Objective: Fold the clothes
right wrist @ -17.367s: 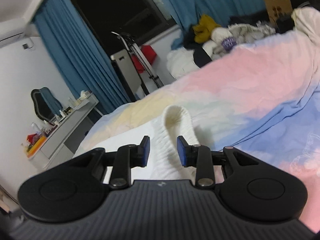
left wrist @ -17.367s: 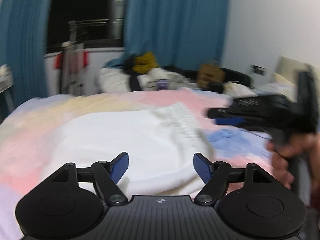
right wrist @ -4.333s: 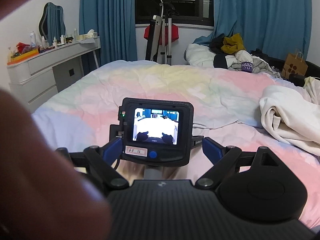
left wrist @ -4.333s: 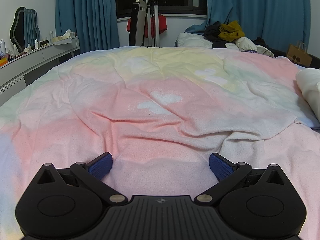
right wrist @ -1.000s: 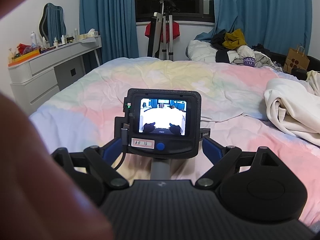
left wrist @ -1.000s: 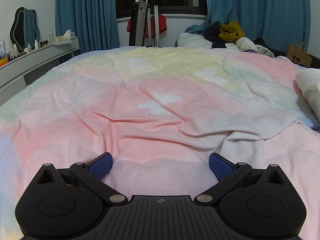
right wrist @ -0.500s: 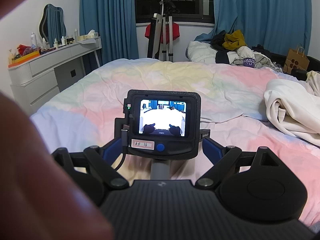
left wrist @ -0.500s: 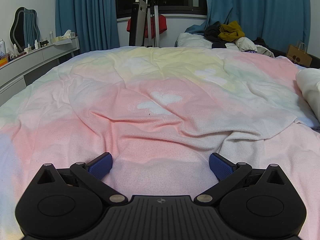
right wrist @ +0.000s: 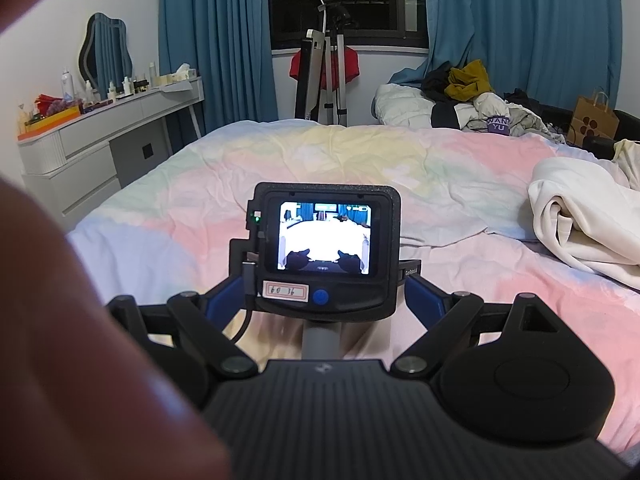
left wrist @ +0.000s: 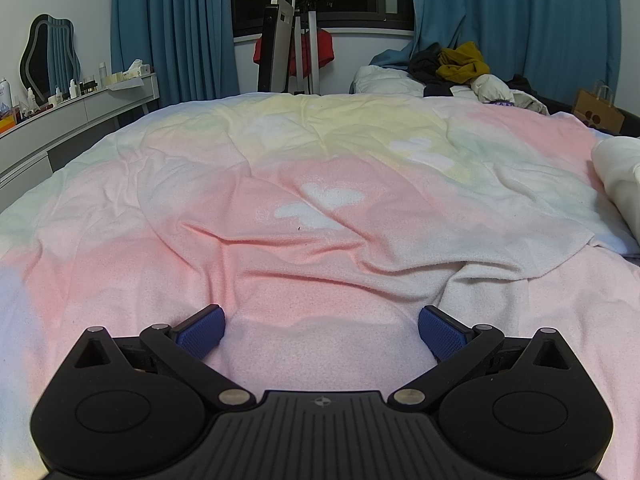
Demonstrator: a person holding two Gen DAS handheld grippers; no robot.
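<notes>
The cream garment [right wrist: 580, 232] lies bunched in loose folds on the pastel bedspread [right wrist: 400, 160], toward its right side, well off to the right of both my claws; from my left wrist view only a rounded edge of it [left wrist: 618, 176] shows at the right border.

My left claw [left wrist: 321, 330] sits low over the near part of the bedspread [left wrist: 320, 184], its blue pads [left wrist: 200, 330] spread wide with only wrinkled pink cloth between them, pinching nothing.

My right claw [right wrist: 325, 304] is spread wide too. Between its blue pads [right wrist: 424, 304] stands the back of a small black camera unit [right wrist: 326, 252] on a grey post, its lit screen showing a bed scene; I cannot tell whether the pads touch its casing. A blurred hand [right wrist: 80, 320] fills the left part of that view, very close to the lens.

Beyond the far edge of the bedspread a heap of clothes [right wrist: 468, 100] lies below blue curtains [right wrist: 216, 40], with a folded metal stand [right wrist: 324, 80] under the dark window. Left of the bedspread stands a white dresser [right wrist: 100, 140].
</notes>
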